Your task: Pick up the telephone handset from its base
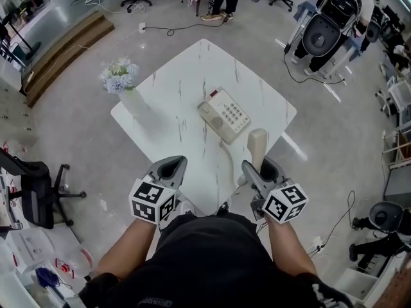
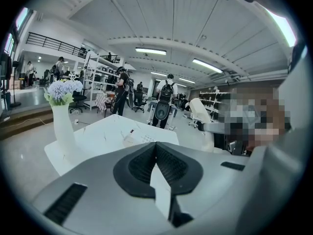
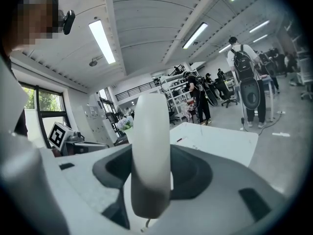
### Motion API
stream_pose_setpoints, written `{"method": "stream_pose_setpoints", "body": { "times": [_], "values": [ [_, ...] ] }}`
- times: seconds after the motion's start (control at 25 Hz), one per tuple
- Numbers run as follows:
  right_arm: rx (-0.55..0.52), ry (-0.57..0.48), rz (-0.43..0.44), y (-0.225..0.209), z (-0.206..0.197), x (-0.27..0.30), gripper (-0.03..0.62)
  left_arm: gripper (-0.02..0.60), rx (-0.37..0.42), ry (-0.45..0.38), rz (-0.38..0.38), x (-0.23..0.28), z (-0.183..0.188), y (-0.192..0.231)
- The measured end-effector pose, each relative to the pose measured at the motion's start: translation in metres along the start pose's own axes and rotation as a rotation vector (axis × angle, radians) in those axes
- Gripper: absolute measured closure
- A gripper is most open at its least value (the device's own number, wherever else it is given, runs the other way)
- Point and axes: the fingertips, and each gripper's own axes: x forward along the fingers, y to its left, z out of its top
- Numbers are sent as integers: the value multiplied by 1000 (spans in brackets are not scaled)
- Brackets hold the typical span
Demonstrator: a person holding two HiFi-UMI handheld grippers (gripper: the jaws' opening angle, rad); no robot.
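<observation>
Head view: white marble-look desk point(image 1: 186, 82) with the phone base point(image 1: 223, 115) near its middle and a vase of flowers point(image 1: 122, 82) at the left corner. The handset point(image 1: 257, 147) is off the base, standing roughly upright over the desk's near right edge, clamped in the right hand-held gripper point(image 1: 260, 169). The left hand-held gripper point(image 1: 169, 168) hovers over the near edge, carrying nothing. Left gripper view: left hand-held gripper point(image 2: 156, 153) jaws pressed together at the tips, nothing between them; vase point(image 2: 62, 126) and desk point(image 2: 110, 131) beyond. Right gripper view: right hand-held gripper point(image 3: 151, 173) jaws closed on the handset point(image 3: 150, 146), which sticks up between them; desk point(image 3: 220, 143) behind.
</observation>
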Motion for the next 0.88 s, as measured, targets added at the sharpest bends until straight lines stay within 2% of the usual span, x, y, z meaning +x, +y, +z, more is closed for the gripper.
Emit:
{"method": "stream_pose_setpoints", "body": {
  "times": [0.88],
  "values": [
    [-19, 21, 19, 6, -1, 4, 382, 580, -7, -20, 11, -1, 4, 1]
  ]
}}
